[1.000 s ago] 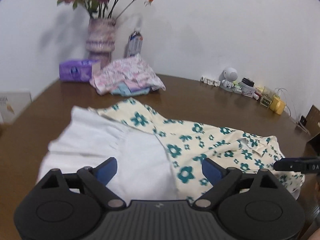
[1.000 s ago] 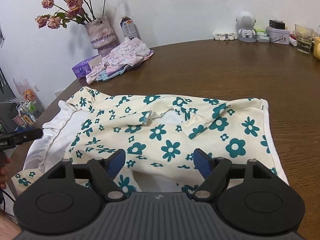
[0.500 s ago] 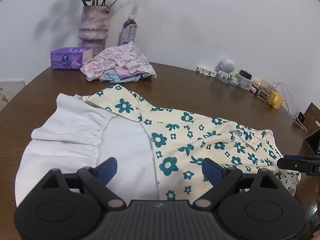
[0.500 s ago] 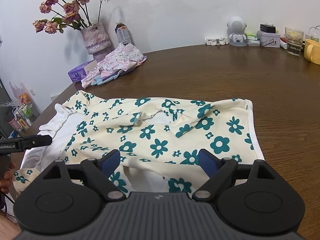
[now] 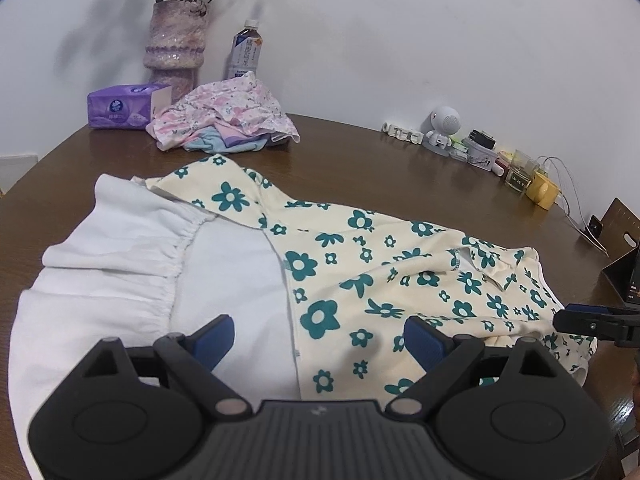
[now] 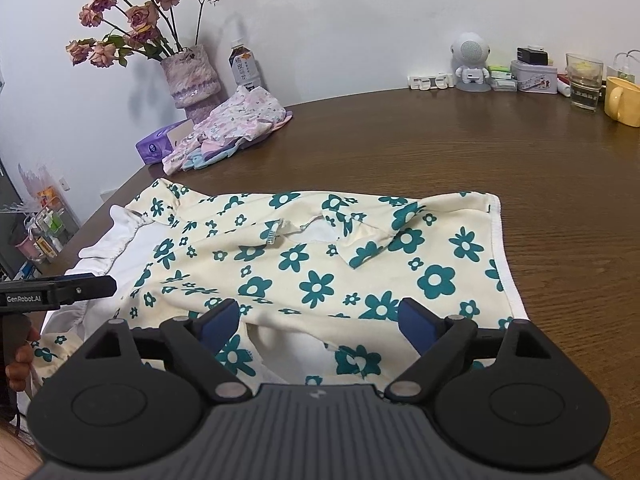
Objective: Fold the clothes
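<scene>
A cream dress with teal flowers lies spread on the brown table, its white ruffled skirt at one end. My left gripper hovers open above the seam between skirt and floral top, holding nothing. My right gripper is open too, above the near hem at the neckline end, empty. Each gripper shows at the edge of the other's view: the right gripper's tip at the dress's far right corner, the left gripper's tip over the skirt.
At the back stand a pile of pink and blue clothes, a purple tissue pack, a vase of dried roses and a bottle. Small items, a glass and a yellow mug line the far right edge.
Both grippers have pulled back and risen a little from the dress, which now looks further off and lies flat. Both jaws stay open.
</scene>
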A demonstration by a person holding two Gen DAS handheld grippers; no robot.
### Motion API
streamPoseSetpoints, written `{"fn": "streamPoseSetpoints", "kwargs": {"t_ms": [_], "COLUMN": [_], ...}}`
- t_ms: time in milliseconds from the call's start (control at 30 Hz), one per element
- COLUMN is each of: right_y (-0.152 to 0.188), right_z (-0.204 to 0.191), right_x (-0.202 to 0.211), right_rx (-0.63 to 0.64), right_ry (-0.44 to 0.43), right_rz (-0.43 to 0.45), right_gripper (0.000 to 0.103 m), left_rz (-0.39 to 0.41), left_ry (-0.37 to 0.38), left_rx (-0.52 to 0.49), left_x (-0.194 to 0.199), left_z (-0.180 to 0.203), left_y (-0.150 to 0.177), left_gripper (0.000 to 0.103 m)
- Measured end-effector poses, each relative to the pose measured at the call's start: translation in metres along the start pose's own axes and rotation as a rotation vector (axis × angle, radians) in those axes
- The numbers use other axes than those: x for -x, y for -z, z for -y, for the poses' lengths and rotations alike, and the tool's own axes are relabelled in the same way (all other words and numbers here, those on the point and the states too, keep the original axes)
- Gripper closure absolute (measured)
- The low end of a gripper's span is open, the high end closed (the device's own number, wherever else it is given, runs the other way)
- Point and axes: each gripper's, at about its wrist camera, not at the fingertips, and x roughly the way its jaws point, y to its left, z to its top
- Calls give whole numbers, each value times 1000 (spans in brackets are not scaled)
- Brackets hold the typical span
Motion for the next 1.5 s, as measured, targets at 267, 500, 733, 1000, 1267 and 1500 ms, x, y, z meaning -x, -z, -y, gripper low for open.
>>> {"fn": "streamPoseSetpoints", "kwargs": {"t_ms": [267, 500, 733, 1000, 1267, 1500], "right_y": [1, 2, 3, -1, -46, -77], "right_z": [3, 2, 2, -1, -5, -18], "right_x": [1, 1, -1, -2, -17, -75], "right_rx": [-10, -10, -12, 5, 32, 36], "right_ry": [4, 2, 3, 0, -88, -150], "right_rz": [-3, -5, -13, -8, -1, -158], "right_gripper": [15, 15, 15, 15, 29, 52], "left_rz": [-33, -21, -12, 15, -109, -249], "left_ry": [-44, -45, -46, -30, 123, 21], "left_rx": [40, 6, 4, -66, -128, -88], "left_x": [-11, -10, -8, 7, -17, -75], "left_z": [-14, -13, -11, 1, 26, 5], "left_y": [7, 11, 11, -12, -69, -98], "left_gripper": [11, 11, 10, 10, 11, 20]}}
